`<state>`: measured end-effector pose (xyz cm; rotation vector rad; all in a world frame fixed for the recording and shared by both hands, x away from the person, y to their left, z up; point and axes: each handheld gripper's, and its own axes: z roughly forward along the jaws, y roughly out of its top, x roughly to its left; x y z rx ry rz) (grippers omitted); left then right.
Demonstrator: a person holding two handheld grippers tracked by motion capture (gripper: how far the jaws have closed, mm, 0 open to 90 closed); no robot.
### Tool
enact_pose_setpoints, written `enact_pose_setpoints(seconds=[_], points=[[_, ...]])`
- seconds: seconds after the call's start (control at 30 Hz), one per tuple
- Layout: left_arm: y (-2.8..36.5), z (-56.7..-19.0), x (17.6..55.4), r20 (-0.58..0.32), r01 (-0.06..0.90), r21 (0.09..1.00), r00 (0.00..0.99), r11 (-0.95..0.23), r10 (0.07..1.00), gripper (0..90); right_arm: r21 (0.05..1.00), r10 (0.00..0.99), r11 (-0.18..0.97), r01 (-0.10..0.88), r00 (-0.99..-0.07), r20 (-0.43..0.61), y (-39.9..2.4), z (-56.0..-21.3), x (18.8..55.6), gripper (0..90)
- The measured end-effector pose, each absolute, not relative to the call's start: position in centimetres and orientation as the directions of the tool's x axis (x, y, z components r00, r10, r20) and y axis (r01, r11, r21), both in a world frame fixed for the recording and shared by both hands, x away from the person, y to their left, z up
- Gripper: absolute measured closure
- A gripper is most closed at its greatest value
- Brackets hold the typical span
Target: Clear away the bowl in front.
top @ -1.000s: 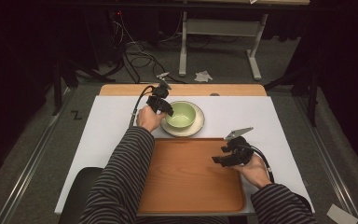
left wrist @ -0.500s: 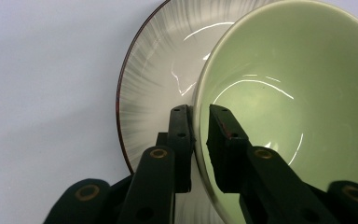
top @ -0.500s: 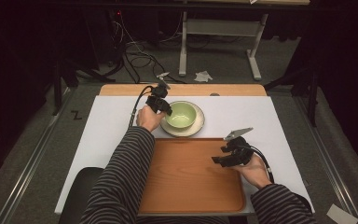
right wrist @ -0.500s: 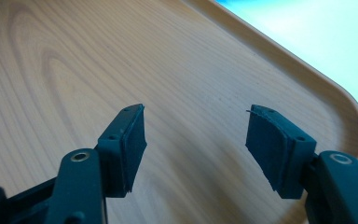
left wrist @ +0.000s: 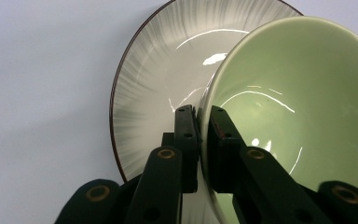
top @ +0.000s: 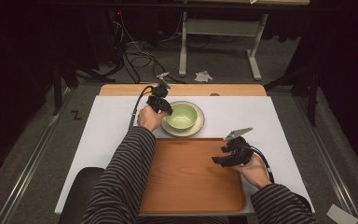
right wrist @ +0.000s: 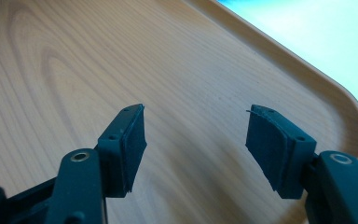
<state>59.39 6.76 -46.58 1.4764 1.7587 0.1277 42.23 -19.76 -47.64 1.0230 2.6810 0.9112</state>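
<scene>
Seemingly the left tongs (left wrist: 198, 140) are clamped on the green bowl's (top: 182, 115) rim atop its plate (left wrist: 149, 79); right tongs (right wrist: 196, 149) gape over the wooden tray (top: 186, 196). Next: lifting the bowl toward the tray, probably.

The right claw (right wrist: 193, 149) hangs over a wooden tray (right wrist: 121, 56), its two black jaws set wide apart with bare wood grain between them. Dark pads (right wrist: 134, 140) face each other across the gap, holding nothing. The tray's raised rim curves round a corner at the upper right, and beyond it lies the pale surface (right wrist: 317, 32), brightly lit.
</scene>
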Motion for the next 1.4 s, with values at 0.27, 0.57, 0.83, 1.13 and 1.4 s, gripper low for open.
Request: enact_pose_setpoints(seconds=[0.27,0.57,0.83,1.13,1.4], points=[[6.8,-46.5,59.5,-0.525,0.778,0.539,0.011,0.322,0.851,84.3,0.576,0.642,0.591,0.565,-0.762,0.088,-19.7,-47.7,42.2,39.1],[6.7,-46.1,59.3,-0.539,0.773,0.545,0.026,0.325,0.842,83.2,0.58,0.639,0.591,0.561,-0.764,0.088,-19.7,-47.7,42.2,39.0],[7.0,-45.5,59.1,-0.548,0.764,0.552,0.029,0.335,0.836,83.2,0.581,0.64,0.591,0.56,-0.764,0.086,-19.7,-47.7,42.2,39.1],[7.7,-44.0,58.5,-0.569,0.751,0.563,0.048,0.346,0.821,83.2,0.58,0.64,0.592,0.56,-0.763,0.084,-19.7,-47.7,42.2,39.0],[8.0,-42.9,57.8,-0.583,0.745,0.572,0.075,0.343,0.809,83.1,0.577,0.644,0.589,0.566,-0.76,0.088,-19.7,-47.7,42.2,39.0]])
